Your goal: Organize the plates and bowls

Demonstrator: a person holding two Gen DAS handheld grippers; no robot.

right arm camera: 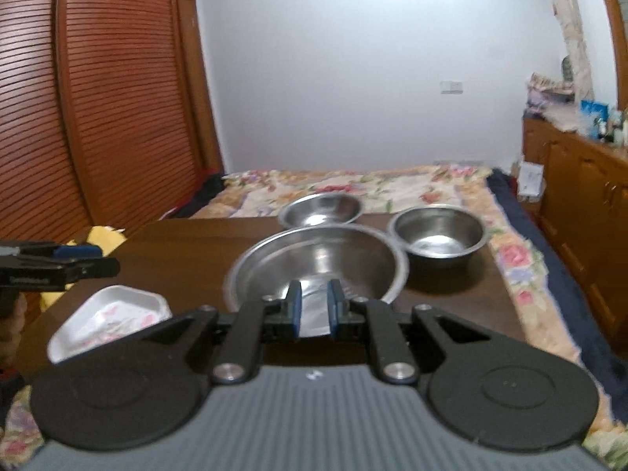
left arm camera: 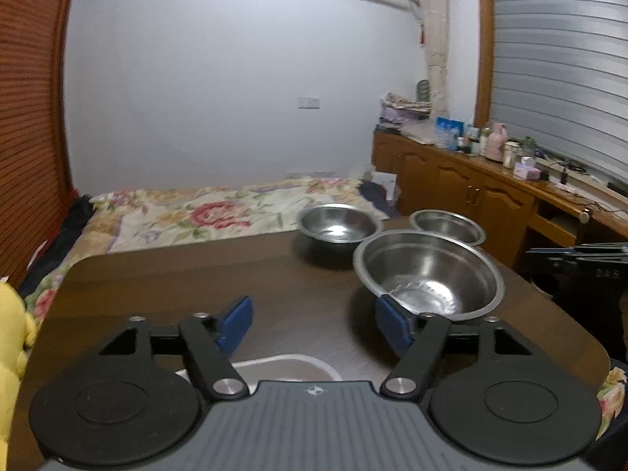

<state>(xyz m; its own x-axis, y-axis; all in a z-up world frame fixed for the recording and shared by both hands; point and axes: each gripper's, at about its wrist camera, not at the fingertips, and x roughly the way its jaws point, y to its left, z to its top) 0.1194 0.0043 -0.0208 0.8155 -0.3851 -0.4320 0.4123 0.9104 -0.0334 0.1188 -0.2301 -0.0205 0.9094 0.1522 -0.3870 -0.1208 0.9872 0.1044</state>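
Left wrist view
Jaws: left gripper (left arm camera: pixel 314 324) stands wide apart, nothing between the blue pads (left arm camera: pixel 235 324); no pad presses on anything.
Under the jaws: dark wooden table (left arm camera: pixel 176 274), bare between the pads.
Just below the jaws, near the gripper body: white dish (left arm camera: pixel 282 365), only its far edge in sight.
At the right pad: big steel bowl (left arm camera: pixel 428 272), its near rim just behind the pad's tip; whether they touch I cannot tell.
Ahead of the jaws: second steel bowl (left arm camera: pixel 335 223), at the table's far edge, apart from the big one.
Ahead and right: third steel bowl (left arm camera: pixel 447 225), partly hidden behind the big bowl's rim.
Far right edge: right gripper (left arm camera: pixel 577 263), seen side-on, blurred.
Beyond the table: bed with a floral cover (left arm camera: pixel 196 212); wooden cabinets (left arm camera: pixel 471 180) to the right.

Right wrist view
Jaws: right gripper (right arm camera: pixel 314 308) is clenched, its pads (right arm camera: pixel 293 306) close together; a grey metal strip shows between them, which looks like the near rim of the big steel bowl (right arm camera: pixel 318 259), so it grasps that bowl.
Ahead of the jaws: the bowl's open hollow, wide and shallow.
Further ahead: a smaller steel bowl (right arm camera: pixel 320 210) at the table's far edge.
Ahead and right: a deeper steel bowl (right arm camera: pixel 437 235), just beside the big one.
Left of the jaws: the white dish (right arm camera: pixel 110 318), three-cornered, with a pink pattern inside, resting on the table (right arm camera: pixel 176 251).
Far left: the left gripper (right arm camera: pixel 59 267), above the table, well apart from the dish.
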